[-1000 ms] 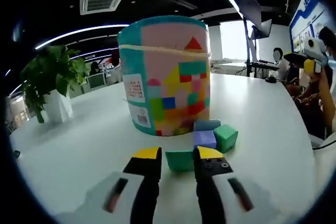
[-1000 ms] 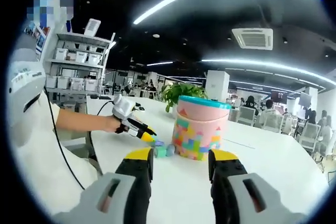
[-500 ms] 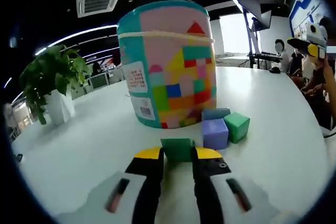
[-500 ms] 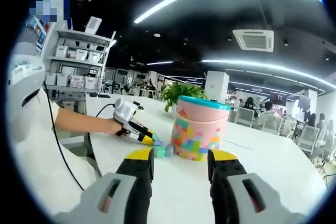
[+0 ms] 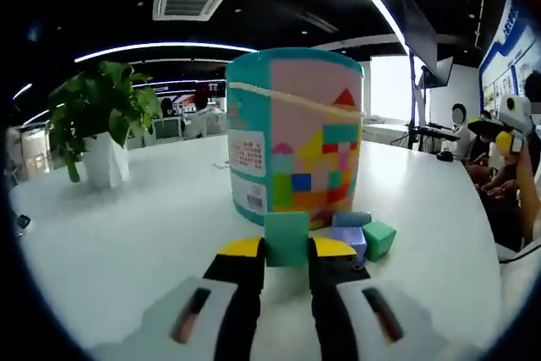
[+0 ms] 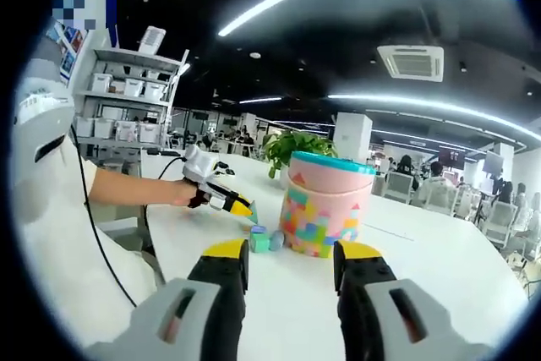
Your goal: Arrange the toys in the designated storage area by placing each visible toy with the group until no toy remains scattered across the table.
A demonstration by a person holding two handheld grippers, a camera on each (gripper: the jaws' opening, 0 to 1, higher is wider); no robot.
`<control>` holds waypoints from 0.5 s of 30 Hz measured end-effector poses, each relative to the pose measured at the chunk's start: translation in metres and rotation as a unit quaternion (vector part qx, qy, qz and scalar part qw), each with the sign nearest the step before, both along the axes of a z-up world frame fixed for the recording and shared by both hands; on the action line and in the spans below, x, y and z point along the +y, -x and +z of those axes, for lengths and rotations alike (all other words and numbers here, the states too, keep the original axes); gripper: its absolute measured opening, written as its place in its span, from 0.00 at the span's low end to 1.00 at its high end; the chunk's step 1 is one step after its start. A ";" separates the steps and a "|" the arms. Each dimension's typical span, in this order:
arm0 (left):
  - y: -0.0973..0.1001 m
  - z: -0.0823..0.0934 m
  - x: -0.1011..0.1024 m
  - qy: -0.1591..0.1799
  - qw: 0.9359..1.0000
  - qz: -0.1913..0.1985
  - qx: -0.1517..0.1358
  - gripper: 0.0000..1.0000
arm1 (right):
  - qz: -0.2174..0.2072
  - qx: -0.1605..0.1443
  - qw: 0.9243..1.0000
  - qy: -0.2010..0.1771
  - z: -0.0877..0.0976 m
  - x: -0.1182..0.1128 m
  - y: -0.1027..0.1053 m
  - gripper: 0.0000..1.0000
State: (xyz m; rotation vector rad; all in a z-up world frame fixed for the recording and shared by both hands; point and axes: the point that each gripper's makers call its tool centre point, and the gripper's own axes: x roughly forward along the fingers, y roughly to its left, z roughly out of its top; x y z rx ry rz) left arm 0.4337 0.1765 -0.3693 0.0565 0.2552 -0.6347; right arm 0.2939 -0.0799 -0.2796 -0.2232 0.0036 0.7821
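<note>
**Q:** What is the biggest thing in front of you, and where do the toys sit?

**Me:** The white table [image 5: 127,243] carries everything. On it stands a tall pink and teal toy tub [image 5: 296,133], printed with coloured blocks. At its foot, about four o'clock from the tub in my left gripper view, the group lies close together: a green cube [image 5: 379,239], a purple block [image 5: 352,237] and a grey-blue piece [image 5: 352,219]. At ten o'clock a potted plant [image 5: 100,124] stands well apart.

**Q:** And your tools?

**Me:** My left tool [image 5: 286,251] is clamped on a teal green block [image 5: 286,237], lifted clear of the table, as the right gripper view suggests. My right tool [image 6: 290,261] hangs spread wide with nothing between its jaws, well back from the tub.

**Q:** What could go wrong?

**Me:** I judge the grip is shallow, since only the block's lower part sits between the tips; a jolt could twist it loose and send it tumbling across the table. Setting it down hard could also knock the purple block and scatter the group. Coming in too far risks bumping the tub.
</note>
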 end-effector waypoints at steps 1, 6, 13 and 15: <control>0.000 0.002 0.003 0.008 1.000 0.002 0.001 0.20 | 0.000 0.000 1.000 0.000 0.000 0.000 0.000 0.40; 0.001 0.019 0.005 0.028 0.999 -0.001 -0.016 0.20 | -0.002 0.001 1.000 0.004 -0.002 -0.001 0.000 0.40; 0.001 0.036 0.004 0.034 0.999 -0.006 -0.030 0.20 | -0.002 0.001 1.000 0.002 -0.002 -0.002 -0.001 0.40; 0.002 0.043 0.002 0.026 0.999 -0.011 -0.038 0.20 | -0.003 0.002 1.000 0.003 -0.003 -0.002 -0.001 0.40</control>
